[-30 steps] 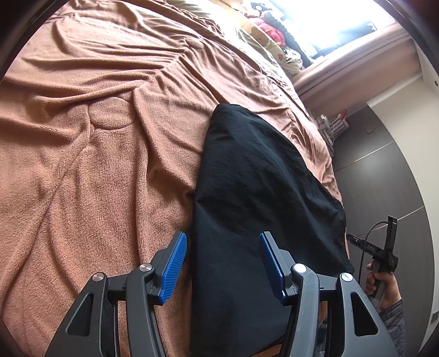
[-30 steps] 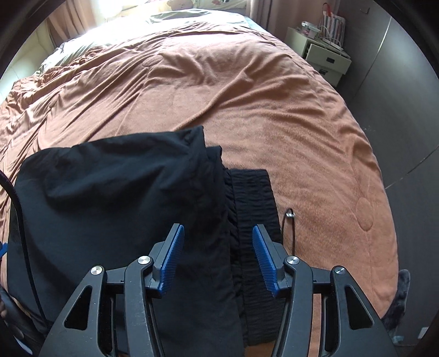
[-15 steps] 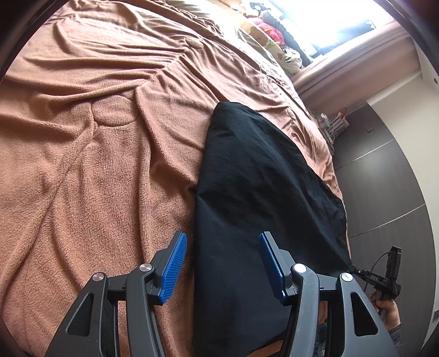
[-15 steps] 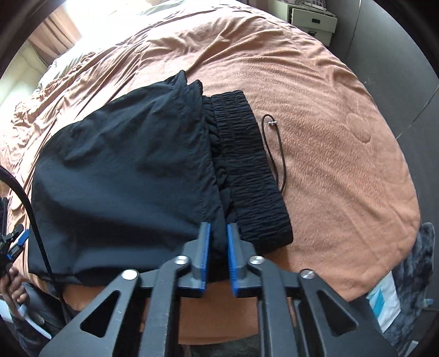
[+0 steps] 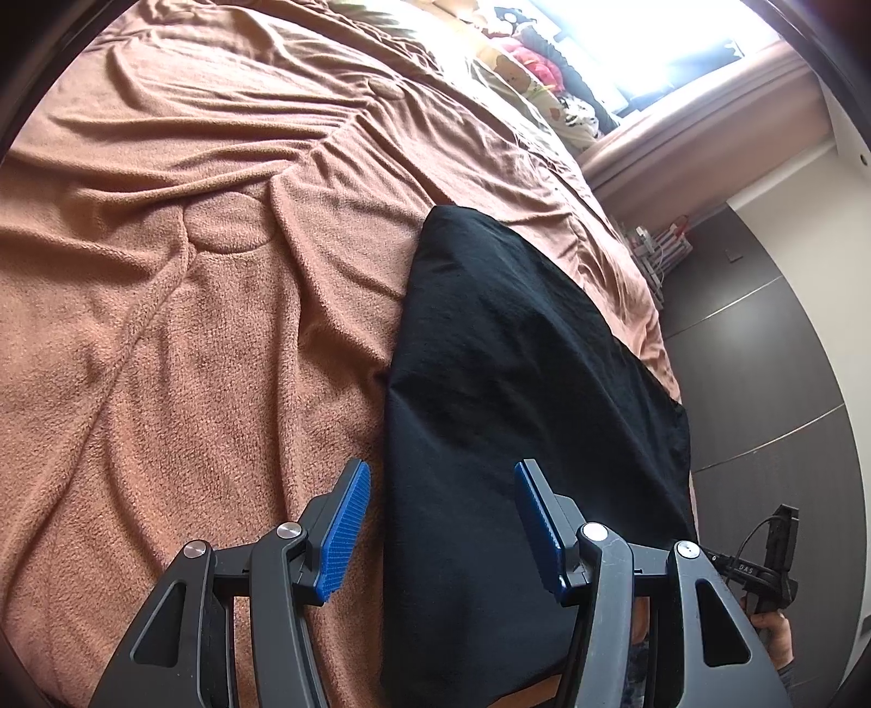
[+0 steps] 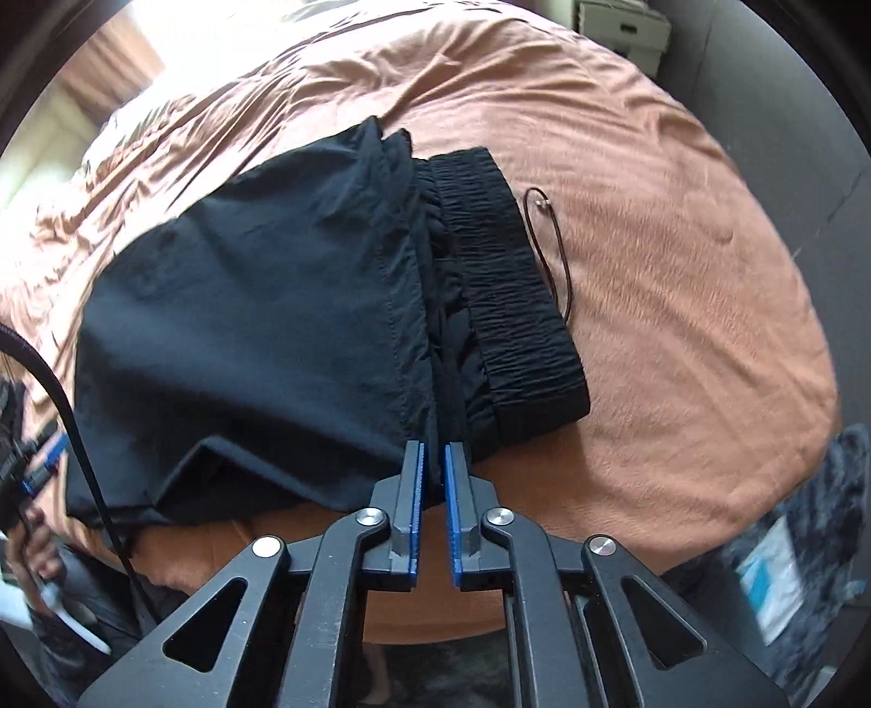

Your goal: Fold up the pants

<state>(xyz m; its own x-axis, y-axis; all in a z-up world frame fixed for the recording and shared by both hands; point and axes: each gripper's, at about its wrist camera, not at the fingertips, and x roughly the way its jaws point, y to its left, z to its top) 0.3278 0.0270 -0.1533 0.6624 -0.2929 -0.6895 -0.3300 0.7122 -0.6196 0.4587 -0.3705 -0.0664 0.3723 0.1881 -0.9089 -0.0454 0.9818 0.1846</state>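
Observation:
Black pants lie folded on a brown blanket at the near side of the bed. My left gripper hovers open above their left edge, touching nothing. In the right wrist view the pants show the elastic waistband on the right and a thin drawstring loose on the blanket. My right gripper pinches the near edge of the fabric just left of the waistband. Its jaws stand almost together and are opening slightly, with cloth still between the pads.
Pillows and soft toys lie at the head of the bed under a bright window. A white nightstand stands past the far corner. Dark wardrobe panels run along the right side. A hand holds the left gripper.
My right gripper has shut on the pants' near edge and drawn back toward the bed's near side, tilting further down. The left gripper has stayed still and open.

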